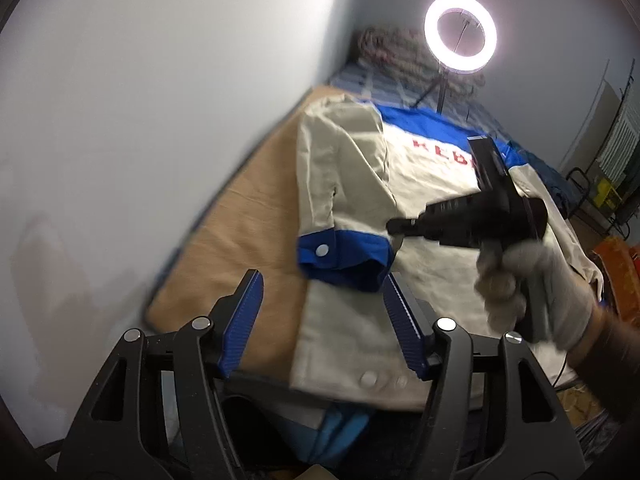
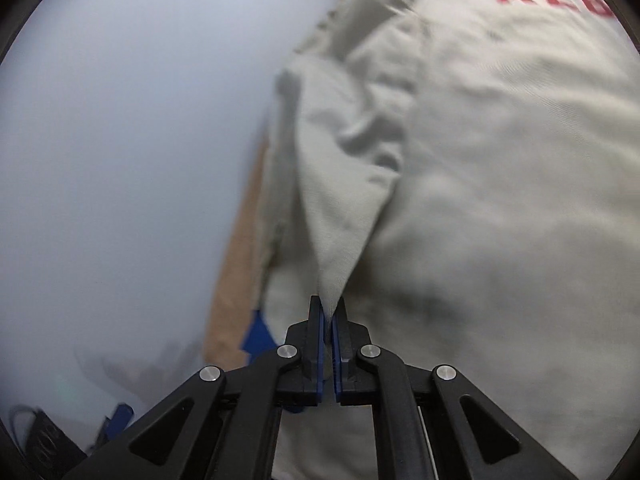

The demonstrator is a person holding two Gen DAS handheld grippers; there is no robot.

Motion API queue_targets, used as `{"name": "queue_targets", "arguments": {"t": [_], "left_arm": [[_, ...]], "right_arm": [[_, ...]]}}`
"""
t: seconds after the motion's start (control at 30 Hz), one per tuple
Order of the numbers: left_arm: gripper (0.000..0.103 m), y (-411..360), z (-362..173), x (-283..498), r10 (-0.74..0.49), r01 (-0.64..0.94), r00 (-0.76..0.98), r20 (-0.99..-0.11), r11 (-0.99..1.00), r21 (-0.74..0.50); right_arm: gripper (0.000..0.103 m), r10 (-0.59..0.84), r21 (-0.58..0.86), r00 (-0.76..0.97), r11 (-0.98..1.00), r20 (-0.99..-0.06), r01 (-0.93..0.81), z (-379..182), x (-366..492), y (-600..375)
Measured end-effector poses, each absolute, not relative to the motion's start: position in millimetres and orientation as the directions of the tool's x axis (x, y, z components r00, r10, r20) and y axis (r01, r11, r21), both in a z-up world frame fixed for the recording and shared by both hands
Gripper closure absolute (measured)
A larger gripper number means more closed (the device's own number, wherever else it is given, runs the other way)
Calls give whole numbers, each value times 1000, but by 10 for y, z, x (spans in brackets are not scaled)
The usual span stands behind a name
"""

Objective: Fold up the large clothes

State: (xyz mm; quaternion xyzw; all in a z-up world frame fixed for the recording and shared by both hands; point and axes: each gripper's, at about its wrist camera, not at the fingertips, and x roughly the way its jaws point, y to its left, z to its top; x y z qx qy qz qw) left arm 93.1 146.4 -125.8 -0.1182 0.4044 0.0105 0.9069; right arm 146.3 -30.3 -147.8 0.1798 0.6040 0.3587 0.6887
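Observation:
A beige work jacket (image 1: 432, 184) with a blue yoke and red letters lies spread on a bed. Its left sleeve is folded over the body and ends in a blue cuff (image 1: 344, 254) with a white snap. My left gripper (image 1: 322, 280) is open just above that cuff and the jacket's near hem, its pads touching nothing. A gloved hand (image 1: 532, 280) holds my right gripper (image 1: 394, 227) over the jacket's middle. In the right wrist view the right gripper (image 2: 329, 308) is shut on a pinch of the jacket (image 2: 500, 160), and the beige cloth rises to it in a taut peak.
A tan mat (image 1: 240, 232) covers the bed under the jacket, against a pale wall (image 1: 140, 120) on the left. A lit ring light (image 1: 460, 40) on a stand rises beyond the jacket, over blue plaid bedding (image 1: 384, 84). An orange object (image 1: 616, 264) sits at the right edge.

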Motion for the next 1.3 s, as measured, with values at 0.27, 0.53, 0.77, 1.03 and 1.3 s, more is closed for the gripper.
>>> {"name": "queue_targets", "arguments": {"t": [0.27,0.53,0.77,1.03,1.3], "left_arm": [[38,1574,-1881,1954,-81,-220,490,-868,952,-213],[59,1740,-2321,2271,-167,-296,441,-882,900,-319],[89,1786,-1980,2130,-132,-266,523,-842,913,-308],[93,1916,-1389,1896,-66,-249,656,-752,921,-299],[94,1857,-1008,1680,-19,-195,732,-681,952,-237]], "right_arm": [[98,694,645,38,687,-719,-336,-1619,1447,-258],[92,702,639,47,671,-710,-375,-1568,1186,-458],[76,690,571,210,702,-692,-426,-1264,1283,-771],[74,709,595,243,694,-662,-405,-1182,1620,-411],[74,718,615,188,679,-670,-401,-1748,2025,192]]}}
